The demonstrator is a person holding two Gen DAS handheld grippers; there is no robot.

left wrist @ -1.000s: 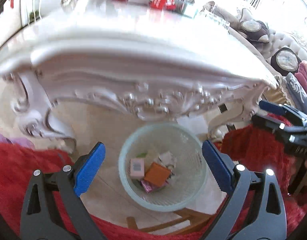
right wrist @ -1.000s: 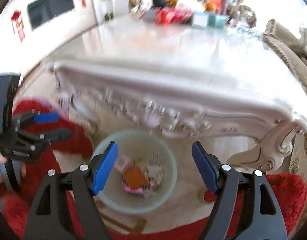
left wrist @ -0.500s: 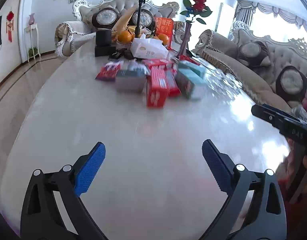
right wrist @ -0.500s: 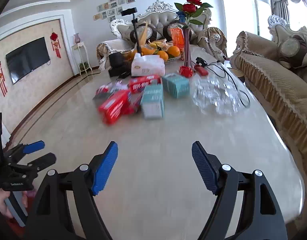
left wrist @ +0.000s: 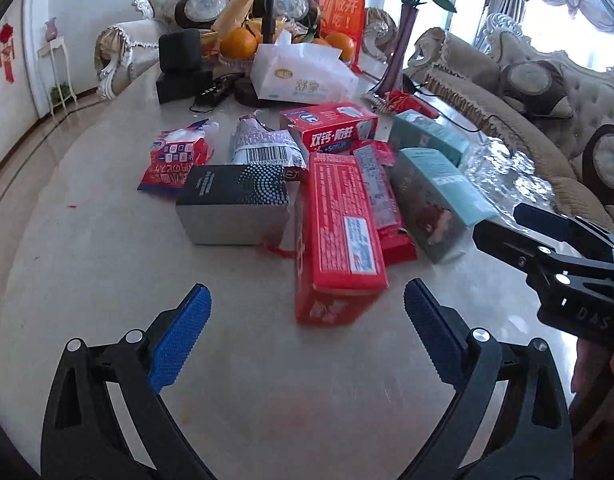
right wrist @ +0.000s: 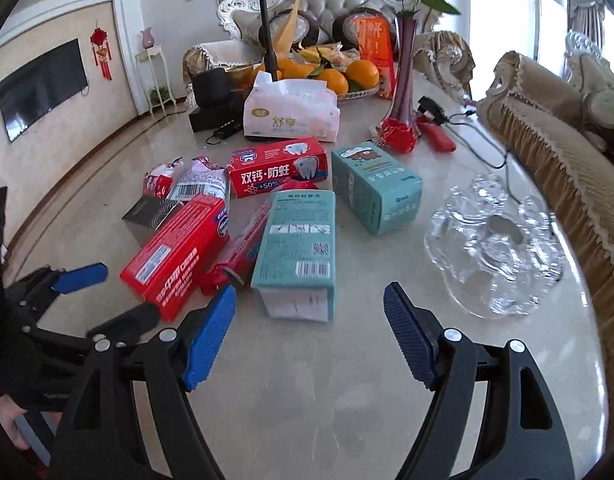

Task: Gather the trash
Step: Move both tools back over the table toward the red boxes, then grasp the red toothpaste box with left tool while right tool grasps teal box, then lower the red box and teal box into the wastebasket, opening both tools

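A heap of empty packages lies on the marble table (left wrist: 107, 280). A long red box (left wrist: 339, 232) lies just ahead of my open, empty left gripper (left wrist: 303, 332); it also shows in the right wrist view (right wrist: 175, 256). A teal box (right wrist: 299, 248) lies just ahead of my open, empty right gripper (right wrist: 307, 332). Behind are a black-and-silver box (left wrist: 235, 208), a red toothpaste box (right wrist: 279, 168), a second teal box (right wrist: 375, 188), a crumpled silver wrapper (left wrist: 263, 148) and a red snack bag (left wrist: 175, 160).
A tissue pack (right wrist: 291, 112), a fruit bowl (right wrist: 331, 72), a vase with roses (right wrist: 403, 92), a black speaker (left wrist: 179, 52) and a camera stand (right wrist: 267, 20) stand at the table's far end. A glass dish (right wrist: 495, 256) sits at the right. Sofas line the right side.
Both grippers have risen from over the trash bin on the floor to above the tabletop, then moved forward close to the heap of packages. Both stayed open.
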